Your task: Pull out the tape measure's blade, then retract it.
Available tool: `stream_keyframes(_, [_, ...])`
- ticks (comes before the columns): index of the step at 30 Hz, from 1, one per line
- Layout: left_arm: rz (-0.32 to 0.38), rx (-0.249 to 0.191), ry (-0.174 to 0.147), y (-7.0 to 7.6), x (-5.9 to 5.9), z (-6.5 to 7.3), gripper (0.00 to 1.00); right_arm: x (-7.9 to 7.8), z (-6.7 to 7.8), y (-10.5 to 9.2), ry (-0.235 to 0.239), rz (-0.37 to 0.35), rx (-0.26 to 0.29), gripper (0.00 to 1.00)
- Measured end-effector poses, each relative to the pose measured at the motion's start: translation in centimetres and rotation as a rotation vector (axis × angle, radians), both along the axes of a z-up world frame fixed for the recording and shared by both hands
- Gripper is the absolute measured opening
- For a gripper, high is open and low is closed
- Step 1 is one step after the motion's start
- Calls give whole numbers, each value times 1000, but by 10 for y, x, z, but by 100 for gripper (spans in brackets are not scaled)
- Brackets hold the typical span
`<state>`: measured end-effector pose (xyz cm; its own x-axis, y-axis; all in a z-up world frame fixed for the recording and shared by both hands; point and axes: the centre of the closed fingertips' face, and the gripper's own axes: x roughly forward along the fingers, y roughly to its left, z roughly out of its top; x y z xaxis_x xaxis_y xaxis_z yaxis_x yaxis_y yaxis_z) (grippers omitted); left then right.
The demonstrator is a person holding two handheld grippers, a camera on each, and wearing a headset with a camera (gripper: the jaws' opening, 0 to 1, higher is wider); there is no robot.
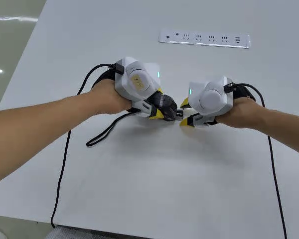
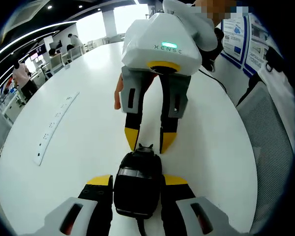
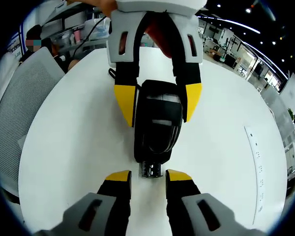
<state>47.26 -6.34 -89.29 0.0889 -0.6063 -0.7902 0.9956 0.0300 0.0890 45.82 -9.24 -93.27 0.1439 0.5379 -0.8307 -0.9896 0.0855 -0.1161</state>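
Note:
The black tape measure (image 1: pixel 165 103) is clamped by its case in my left gripper (image 1: pixel 158 105), just above the white table. In the left gripper view the case (image 2: pixel 137 184) sits between the yellow-tipped jaws of the left gripper (image 2: pixel 137 181). The blade is retracted, and its metal end hook (image 3: pixel 150 169) pokes out toward my right gripper (image 3: pixel 150 177). That gripper is open, with one fingertip on each side of the hook and a small gap left. From the right gripper view, the left gripper (image 3: pixel 158 101) pinches the case (image 3: pixel 157 125) on both sides. My right gripper (image 2: pixel 149 140) faces the left one head-on.
A white power strip (image 1: pixel 204 38) lies at the far side of the table. The tape measure's black wrist strap (image 1: pixel 107 132) trails toward the near left. Black cables (image 1: pixel 65 164) run off both grippers. A grey mesh chair (image 2: pixel 268 132) stands beside the table.

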Motion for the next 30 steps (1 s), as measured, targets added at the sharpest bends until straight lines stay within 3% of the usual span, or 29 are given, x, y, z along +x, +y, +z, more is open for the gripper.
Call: stream_keyframes(30, [-46, -2, -10, -1, -1, 0, 33, 1, 0, 2, 7, 0, 11, 16])
